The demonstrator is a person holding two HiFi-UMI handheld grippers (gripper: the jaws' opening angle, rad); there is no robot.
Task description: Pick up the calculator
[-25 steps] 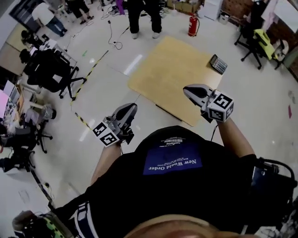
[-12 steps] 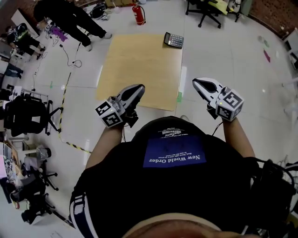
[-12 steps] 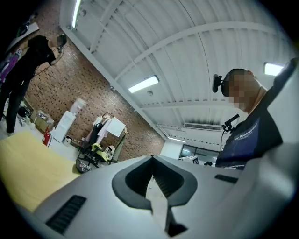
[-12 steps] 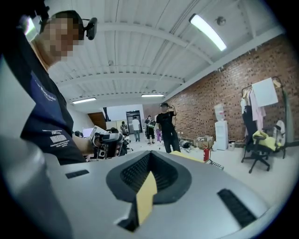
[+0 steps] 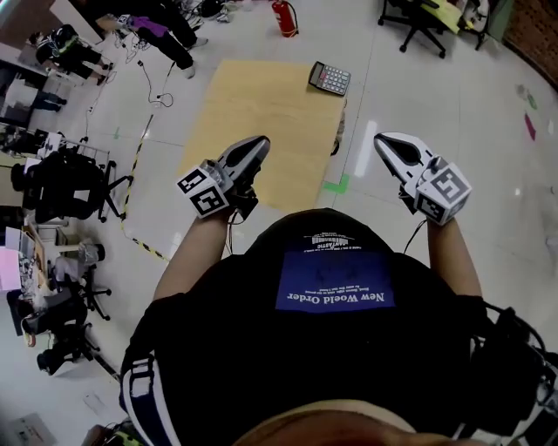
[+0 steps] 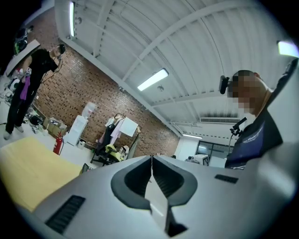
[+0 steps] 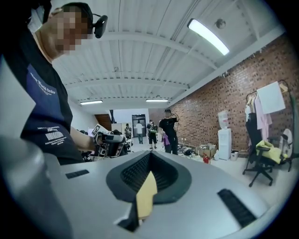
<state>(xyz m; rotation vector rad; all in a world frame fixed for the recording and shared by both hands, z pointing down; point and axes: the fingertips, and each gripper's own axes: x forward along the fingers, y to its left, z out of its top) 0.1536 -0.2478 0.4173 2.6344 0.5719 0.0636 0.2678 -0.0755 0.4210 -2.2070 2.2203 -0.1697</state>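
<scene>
The calculator (image 5: 330, 77), dark with grey keys, lies at the far right corner of a tan wooden table (image 5: 253, 113) low in front of me. My left gripper (image 5: 255, 147) hangs over the table's near edge, jaws together and empty. My right gripper (image 5: 389, 142) is over the bare floor to the right of the table, also closed with nothing in it. Both are well short of the calculator. In the left gripper view the left gripper (image 6: 152, 158) points level past the table (image 6: 28, 172). In the right gripper view the right gripper (image 7: 149, 154) points level across the room; the calculator is not visible there.
A red fire extinguisher (image 5: 284, 17) stands beyond the table. Office chairs (image 5: 418, 19) are at the back right, a black chair (image 5: 65, 183) at the left. A person in black (image 5: 166, 26) bends over at the back left. Green tape (image 5: 336, 185) marks the floor.
The head view has swung round, so the table and calculator now lie straight ahead instead of off to the right. Both grippers have travelled with the turn and stay closed.
</scene>
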